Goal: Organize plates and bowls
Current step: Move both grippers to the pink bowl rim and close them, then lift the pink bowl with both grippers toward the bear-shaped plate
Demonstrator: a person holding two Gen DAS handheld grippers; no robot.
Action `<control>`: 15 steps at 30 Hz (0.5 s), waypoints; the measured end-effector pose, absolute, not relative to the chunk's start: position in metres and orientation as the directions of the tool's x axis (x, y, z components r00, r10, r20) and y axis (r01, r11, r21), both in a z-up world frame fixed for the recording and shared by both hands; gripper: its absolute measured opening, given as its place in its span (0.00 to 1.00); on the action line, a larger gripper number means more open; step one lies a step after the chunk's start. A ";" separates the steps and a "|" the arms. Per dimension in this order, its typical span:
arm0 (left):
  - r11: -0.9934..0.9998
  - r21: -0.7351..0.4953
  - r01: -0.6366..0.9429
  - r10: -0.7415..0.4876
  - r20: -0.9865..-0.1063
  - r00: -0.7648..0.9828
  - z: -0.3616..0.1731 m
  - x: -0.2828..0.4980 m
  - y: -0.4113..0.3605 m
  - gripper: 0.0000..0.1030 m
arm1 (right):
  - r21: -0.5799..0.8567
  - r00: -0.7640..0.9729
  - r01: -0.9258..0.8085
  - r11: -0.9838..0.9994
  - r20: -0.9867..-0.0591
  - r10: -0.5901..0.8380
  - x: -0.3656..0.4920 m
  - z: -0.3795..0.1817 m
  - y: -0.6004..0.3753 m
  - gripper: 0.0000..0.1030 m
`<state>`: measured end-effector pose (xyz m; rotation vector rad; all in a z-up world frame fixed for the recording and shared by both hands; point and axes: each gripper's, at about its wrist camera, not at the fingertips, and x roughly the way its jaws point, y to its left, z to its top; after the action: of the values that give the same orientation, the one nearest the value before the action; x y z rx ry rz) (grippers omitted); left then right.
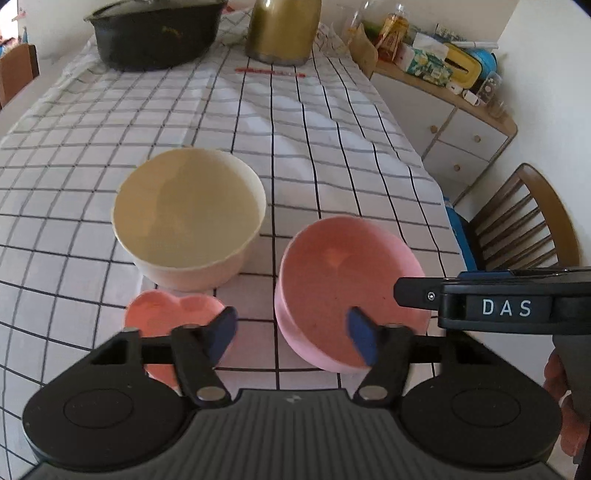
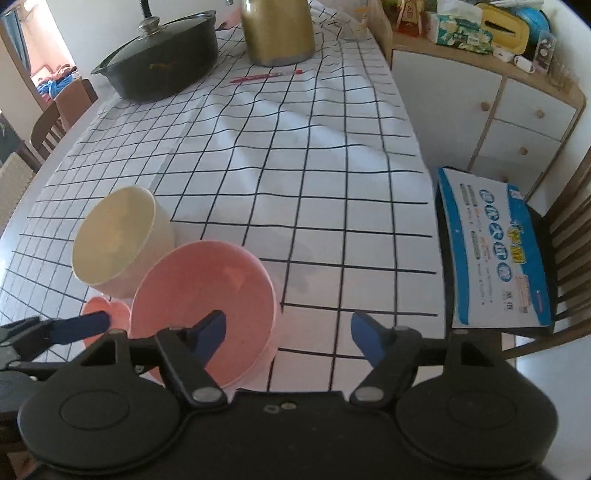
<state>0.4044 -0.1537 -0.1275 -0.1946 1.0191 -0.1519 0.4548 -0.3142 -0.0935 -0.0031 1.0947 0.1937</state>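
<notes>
Bowls and one small dish sit grouped at the near end of your worktop [image 1: 332, 147], on its white cloth with a black grid. Your pink bowl [image 1: 343, 291] is tilted, its opening turned toward both cameras, with its lower edge down at the cloth. Your cream bowl [image 1: 188, 218] stands upright just beside it on the left; whether the two touch cannot be told. A pink heart-shaped dish [image 1: 166, 314] lies flat in front of the cream bowl, partly hidden behind your left claw [image 1: 291, 334]. That left claw is spread wide with nothing between its blue pads, one pad over the heart dish and the other in front of the pink bowl's rim. Your right claw [image 2: 288, 336] is likewise spread and empty; its left pad lies in front of the pink bowl's opening, and contact cannot be confirmed. At the far end of the worktop stand a black lidded pot [image 2: 159, 66] and a gold kettle [image 2: 277, 33], with a red pen [image 2: 266, 76] lying near the kettle. A wooden chair [image 2: 561, 258] at the right side carries a blue-and-white packet [image 2: 491, 251], and a white cabinet [image 2: 480, 103] stands beyond it.
</notes>
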 end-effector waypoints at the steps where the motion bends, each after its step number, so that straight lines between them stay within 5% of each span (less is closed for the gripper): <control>1: 0.972 -0.233 0.032 -0.217 -0.831 0.513 -0.129 0.405 -0.154 0.55 | 0.088 0.444 -0.157 0.984 -0.884 0.150 0.455 -0.094 -0.314 0.66; 10: 0.967 -0.252 0.025 -0.229 -0.831 0.506 -0.130 0.411 -0.156 0.23 | 0.110 0.449 -0.163 0.980 -0.877 0.173 0.455 -0.095 -0.315 0.17; 15: 0.969 -0.246 0.020 -0.222 -0.835 0.503 -0.131 0.413 -0.154 0.15 | 0.096 0.453 -0.176 0.980 -0.876 0.167 0.452 -0.095 -0.310 0.04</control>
<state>0.4125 -0.1542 -0.1306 -0.2148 1.0353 -0.1473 0.4517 -0.3104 -0.0948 -0.0088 1.0802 0.2116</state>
